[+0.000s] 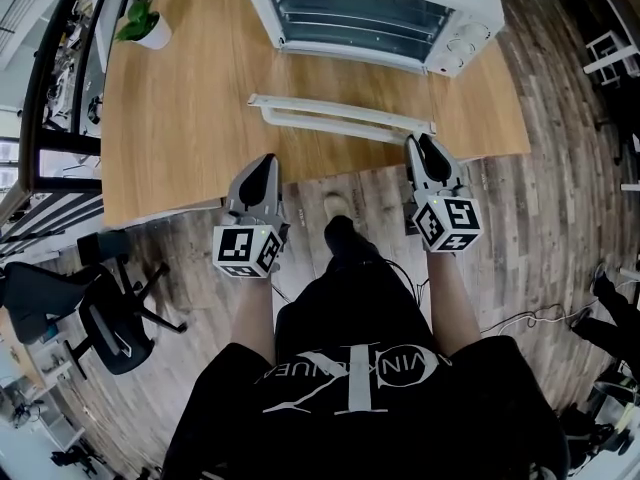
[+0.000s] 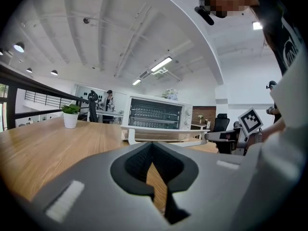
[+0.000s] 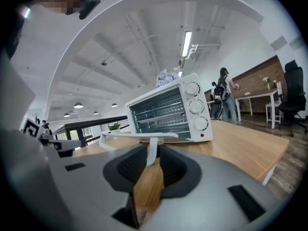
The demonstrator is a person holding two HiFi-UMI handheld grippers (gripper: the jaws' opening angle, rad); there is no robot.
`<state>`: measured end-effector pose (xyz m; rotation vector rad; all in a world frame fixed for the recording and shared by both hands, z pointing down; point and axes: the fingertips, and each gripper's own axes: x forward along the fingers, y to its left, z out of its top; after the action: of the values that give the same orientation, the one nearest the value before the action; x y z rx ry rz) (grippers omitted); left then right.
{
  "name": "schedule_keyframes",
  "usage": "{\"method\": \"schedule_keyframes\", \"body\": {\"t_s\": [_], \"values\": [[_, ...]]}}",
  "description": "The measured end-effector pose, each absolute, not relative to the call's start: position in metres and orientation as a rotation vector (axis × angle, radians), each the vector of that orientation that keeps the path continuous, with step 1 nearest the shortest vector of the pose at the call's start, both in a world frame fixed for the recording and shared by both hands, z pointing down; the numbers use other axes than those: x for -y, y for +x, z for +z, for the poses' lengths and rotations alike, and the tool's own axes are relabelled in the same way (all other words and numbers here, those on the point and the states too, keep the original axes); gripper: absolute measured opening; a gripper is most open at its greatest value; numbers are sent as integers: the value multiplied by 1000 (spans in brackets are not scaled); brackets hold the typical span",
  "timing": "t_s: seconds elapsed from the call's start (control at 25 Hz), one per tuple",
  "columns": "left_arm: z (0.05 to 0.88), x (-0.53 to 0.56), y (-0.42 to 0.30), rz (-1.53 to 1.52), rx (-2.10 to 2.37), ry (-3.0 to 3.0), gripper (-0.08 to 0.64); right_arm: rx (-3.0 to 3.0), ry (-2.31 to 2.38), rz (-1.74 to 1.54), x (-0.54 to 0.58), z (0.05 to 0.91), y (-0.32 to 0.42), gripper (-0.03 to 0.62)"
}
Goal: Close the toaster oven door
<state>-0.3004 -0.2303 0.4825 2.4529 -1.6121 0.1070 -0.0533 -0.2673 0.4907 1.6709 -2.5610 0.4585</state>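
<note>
A white toaster oven (image 1: 370, 13) stands at the far side of the wooden table (image 1: 180, 118), its glass door (image 1: 345, 118) folded down flat toward me. My left gripper (image 1: 263, 168) hangs over the table's front edge, left of the door and apart from it, fingertips together. My right gripper (image 1: 428, 151) sits just short of the door's right end, not touching. In the left gripper view (image 2: 151, 144) the oven (image 2: 155, 113) and door (image 2: 163, 134) lie ahead. In the right gripper view (image 3: 153, 149) a narrow empty gap separates the pads; the door (image 3: 139, 136) and oven (image 3: 166, 112) are close.
A small potted plant (image 1: 145, 23) stands at the table's far left corner. A black office chair (image 1: 90, 308) is on the floor to my left. The oven's knobs (image 3: 196, 105) face its right side. People stand in the background (image 3: 224, 97).
</note>
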Motion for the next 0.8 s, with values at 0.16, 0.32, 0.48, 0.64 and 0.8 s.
{"method": "schedule_keyframes", "body": {"t_s": [0.16,0.32,0.48,0.64,0.8], "values": [[473,235,-304,95,1628,2456,10,2575,1680,450,272,479,-53,74],[466,242,-303,90,1624,2471,10,2592,1694,436,278,466,-51,74],[460,248,-301,79,1620,2481,10,2600,1708,409,284,452,-52,74],[453,255,-300,62,1620,2491,9,2607,1718,384,290,440,-51,74],[446,264,-297,51,1615,2506,11,2618,1734,366,298,428,-48,74]]}}
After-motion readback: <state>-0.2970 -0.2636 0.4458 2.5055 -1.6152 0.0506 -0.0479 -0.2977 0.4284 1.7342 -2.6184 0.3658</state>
